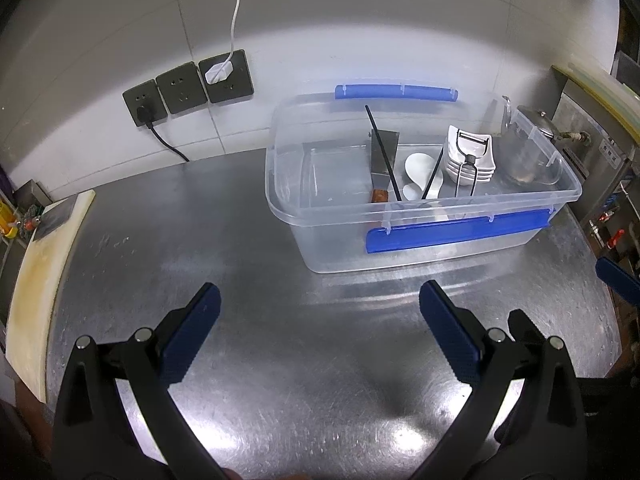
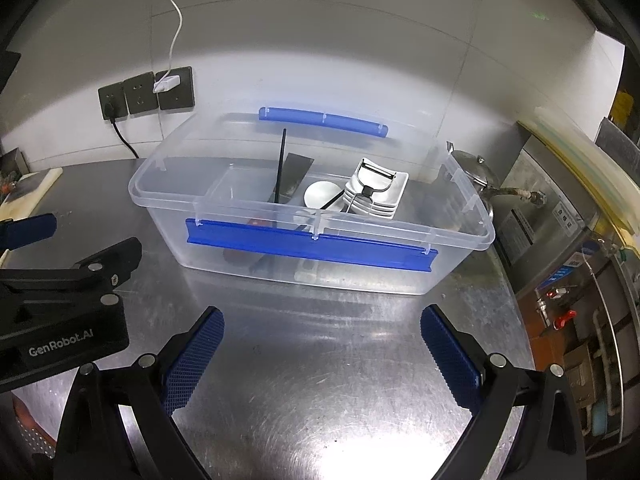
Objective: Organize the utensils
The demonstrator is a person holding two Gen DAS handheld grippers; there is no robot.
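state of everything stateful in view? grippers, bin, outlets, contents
left gripper: open, empty, above the steel counter
right gripper: open, empty
clear bin: no lid on, blue latches hanging down
peeler: resting on the stacked white dishes
scraper: in the bin, leaning
wall outlets: two plugged in, middle one free

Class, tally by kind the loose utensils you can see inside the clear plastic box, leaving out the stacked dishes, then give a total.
Black chopsticks: 2
White ceramic spoons: 2
Metal scraper: 1
Peeler: 1
Total: 6
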